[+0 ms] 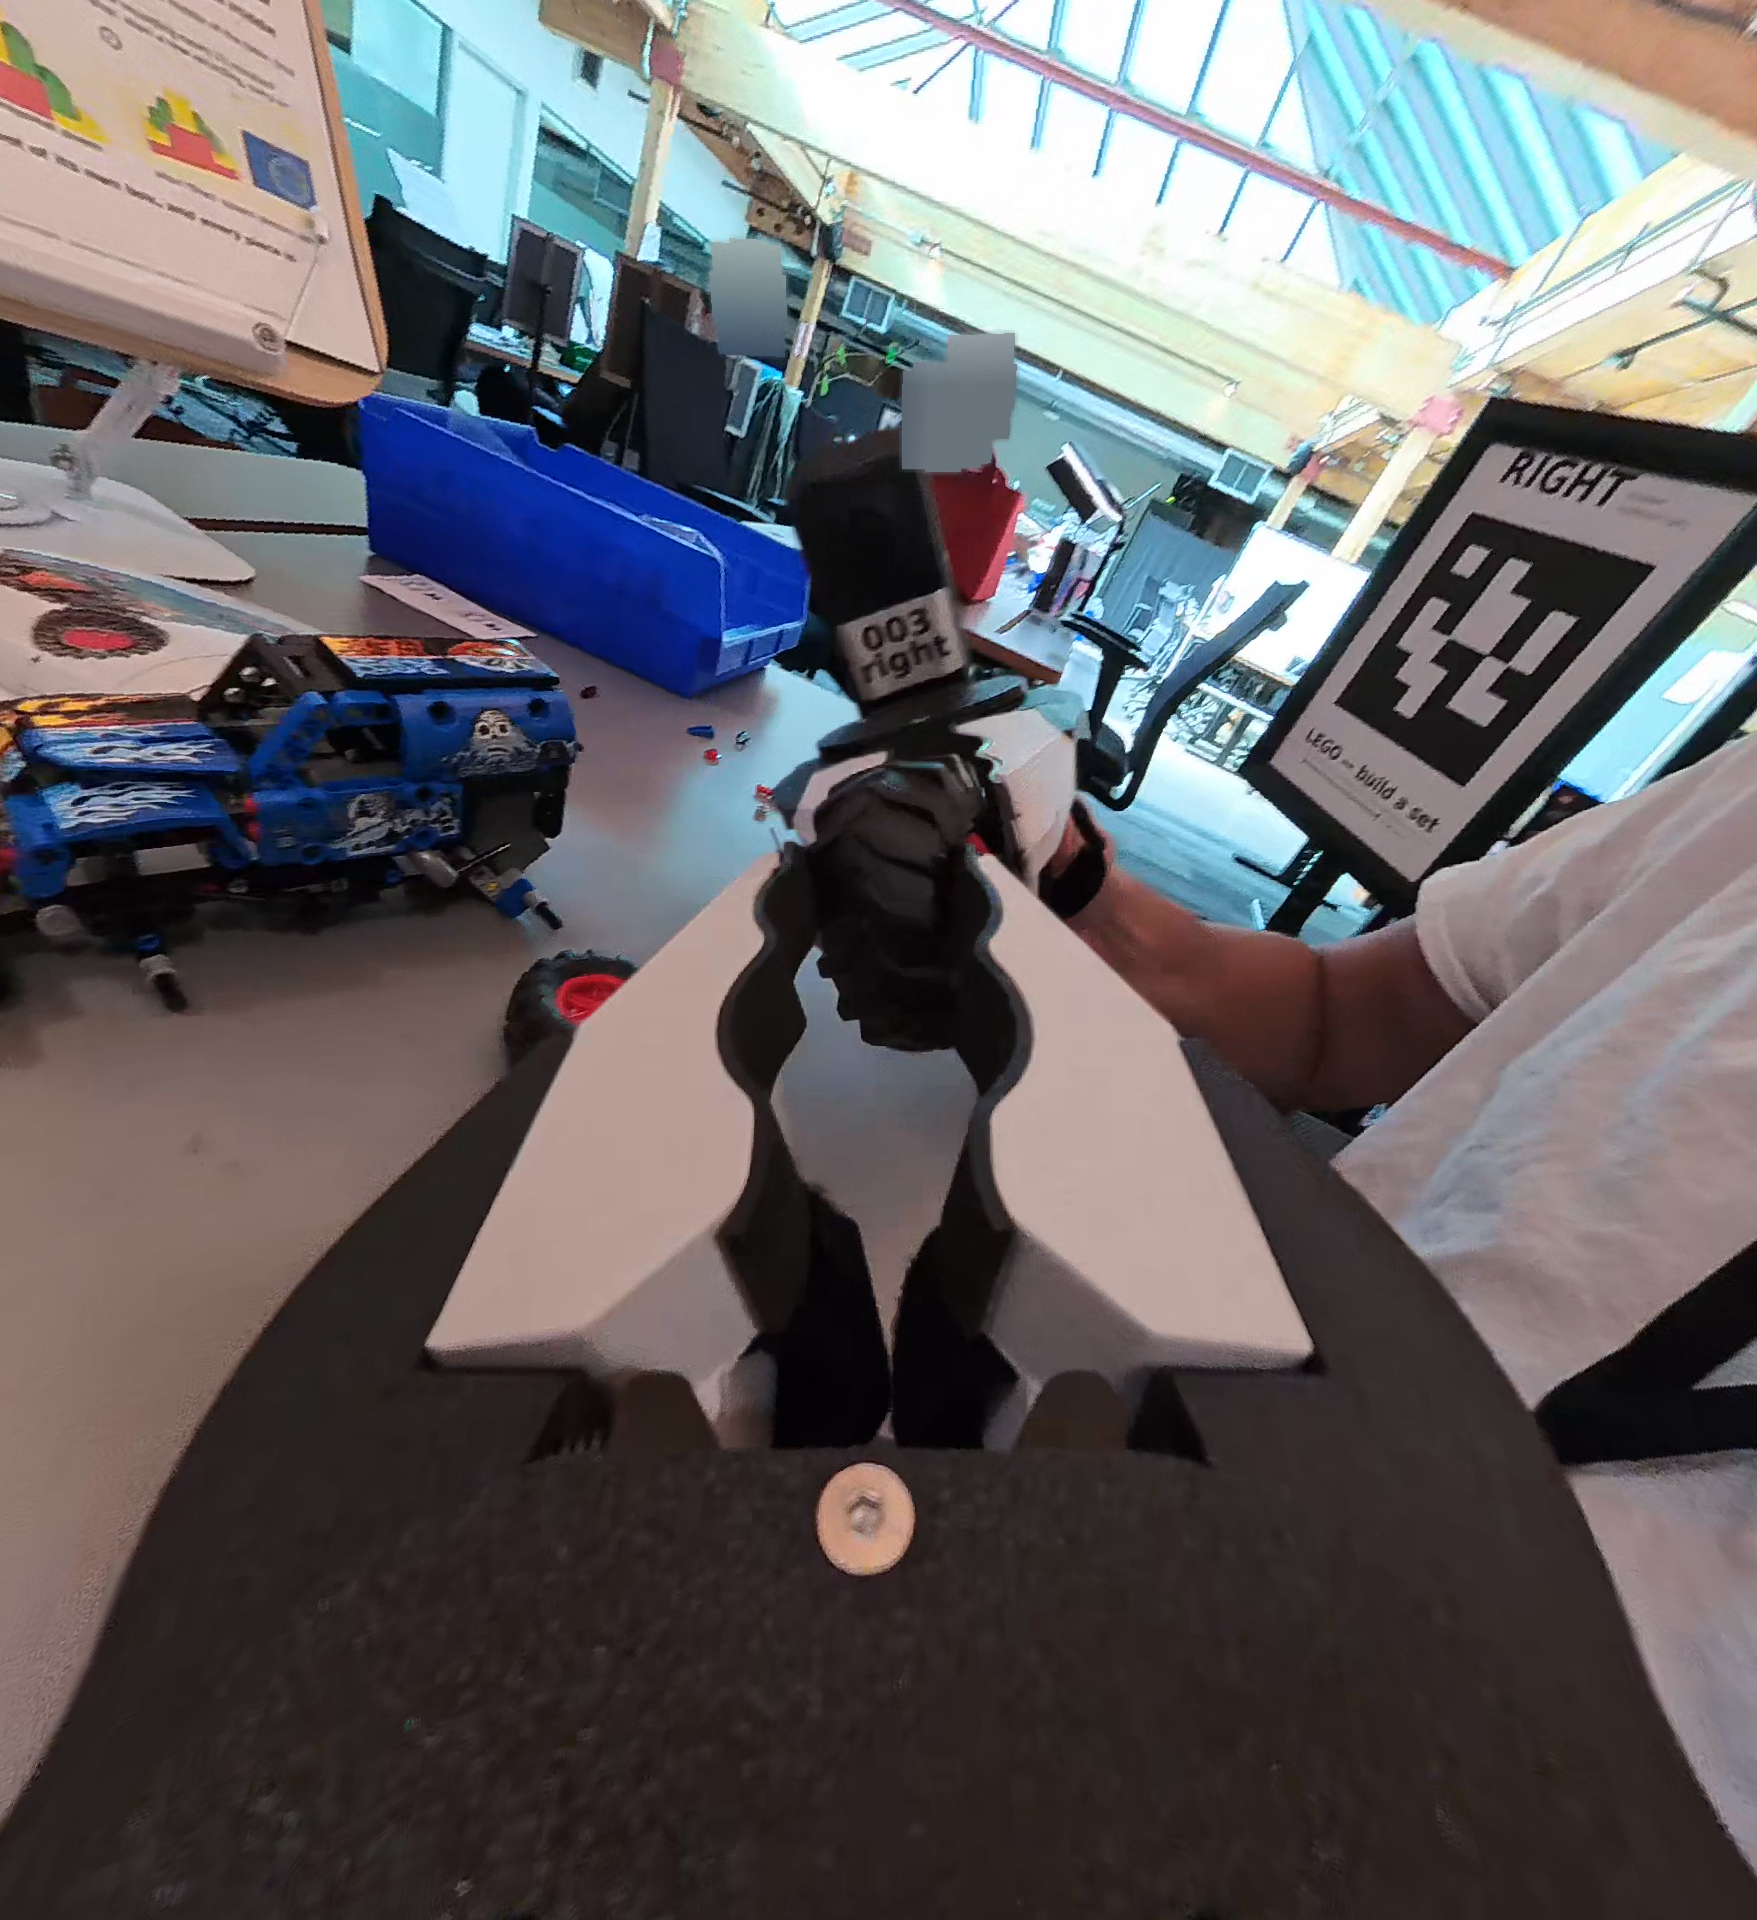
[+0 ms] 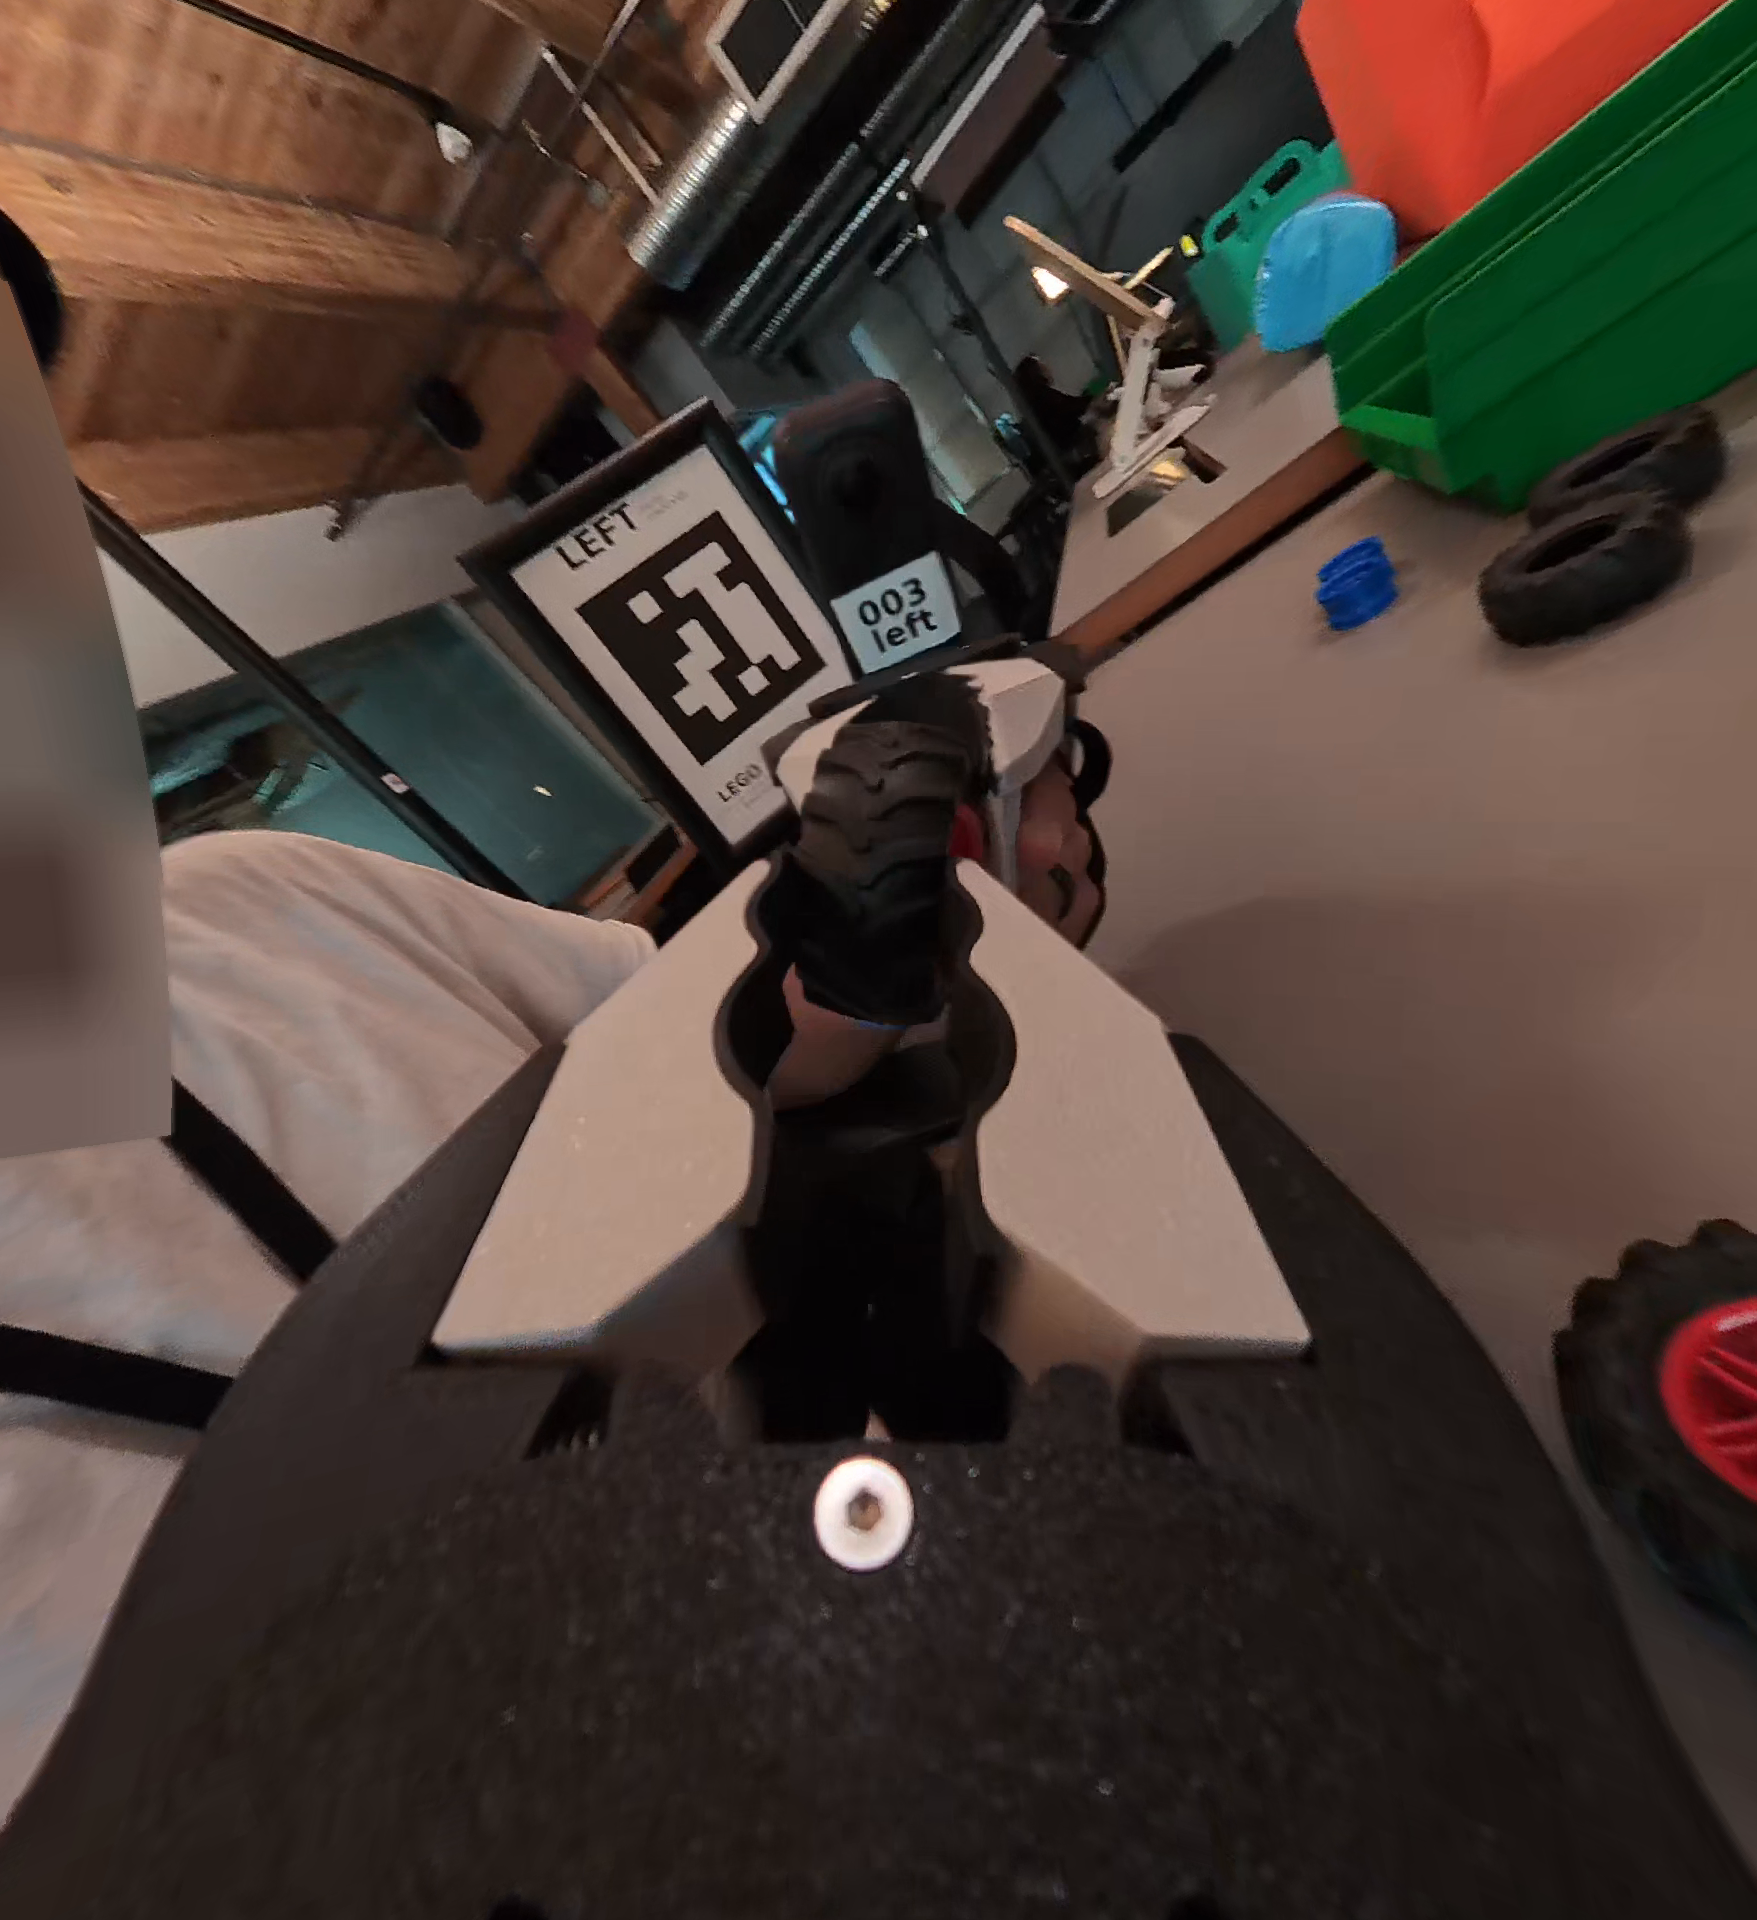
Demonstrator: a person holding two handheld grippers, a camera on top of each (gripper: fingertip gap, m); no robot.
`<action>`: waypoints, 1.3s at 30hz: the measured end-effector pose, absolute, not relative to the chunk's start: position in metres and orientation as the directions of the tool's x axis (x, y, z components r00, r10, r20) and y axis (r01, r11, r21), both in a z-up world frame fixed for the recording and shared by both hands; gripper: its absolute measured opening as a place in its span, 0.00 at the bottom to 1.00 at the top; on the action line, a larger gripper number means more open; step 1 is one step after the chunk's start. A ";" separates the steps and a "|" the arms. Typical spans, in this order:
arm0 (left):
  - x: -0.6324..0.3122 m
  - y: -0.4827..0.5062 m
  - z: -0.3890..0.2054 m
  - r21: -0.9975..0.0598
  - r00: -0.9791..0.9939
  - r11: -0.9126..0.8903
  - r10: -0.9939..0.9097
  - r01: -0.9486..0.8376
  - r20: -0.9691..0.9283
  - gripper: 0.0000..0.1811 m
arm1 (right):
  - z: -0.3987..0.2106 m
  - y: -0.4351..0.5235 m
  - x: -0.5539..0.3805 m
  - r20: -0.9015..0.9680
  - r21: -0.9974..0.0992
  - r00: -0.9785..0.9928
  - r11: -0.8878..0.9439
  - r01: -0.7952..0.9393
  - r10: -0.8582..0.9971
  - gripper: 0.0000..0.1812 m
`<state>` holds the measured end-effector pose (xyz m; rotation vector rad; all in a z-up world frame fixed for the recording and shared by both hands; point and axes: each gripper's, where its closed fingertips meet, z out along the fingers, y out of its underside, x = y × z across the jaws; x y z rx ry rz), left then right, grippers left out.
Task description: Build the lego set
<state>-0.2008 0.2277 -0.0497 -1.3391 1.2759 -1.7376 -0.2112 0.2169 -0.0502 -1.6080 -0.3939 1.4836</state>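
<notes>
My left gripper (image 1: 884, 873) and my right gripper (image 2: 869, 883) face each other tip to tip above the grey table. Both are shut on one black tyre (image 1: 895, 935), also seen in the right wrist view (image 2: 884, 810); a bit of red rim (image 2: 967, 831) shows at its side. The right gripper (image 1: 915, 790) shows beyond the tyre in the left wrist view, the left gripper (image 2: 905, 748) beyond it in the right wrist view. A part-built blue lego truck (image 1: 261, 769) lies on the table to the left. A wheel with a red rim (image 1: 567, 997) lies by my left finger.
A blue bin (image 1: 562, 561) stands behind the truck, with an instruction board (image 1: 126, 177) and a booklet (image 1: 53, 623). A green bin (image 2: 1580, 312), two loose black tyres (image 2: 1580, 571), a blue rim (image 2: 1357, 582) and a red-rimmed wheel (image 2: 1726, 1423) lie on the table. The person's arm (image 1: 1217, 977) is at the right. The tips of both grippers are at nearly the same place. Left tips and right tips are each some 20 centimetres from the part-built blue lego truck (image 1: 261, 769).
</notes>
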 end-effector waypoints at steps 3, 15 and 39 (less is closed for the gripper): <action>-0.199 0.232 -0.054 -0.911 -0.293 -0.395 -0.863 -0.116 0.411 0.13 | -0.055 0.221 -0.210 -0.652 -0.752 0.242 -0.568 -0.335 0.719 0.14; -0.188 0.241 -0.068 -0.889 -0.191 -0.437 -0.869 -0.136 0.456 0.15 | -0.059 0.240 -0.194 -0.624 -0.776 0.382 -0.485 -0.403 0.682 0.15; -0.201 0.233 -0.104 -0.866 -0.230 0.104 -0.973 -0.490 0.013 0.14 | -0.094 0.242 -0.198 0.242 -0.842 0.634 -0.165 0.513 0.735 0.15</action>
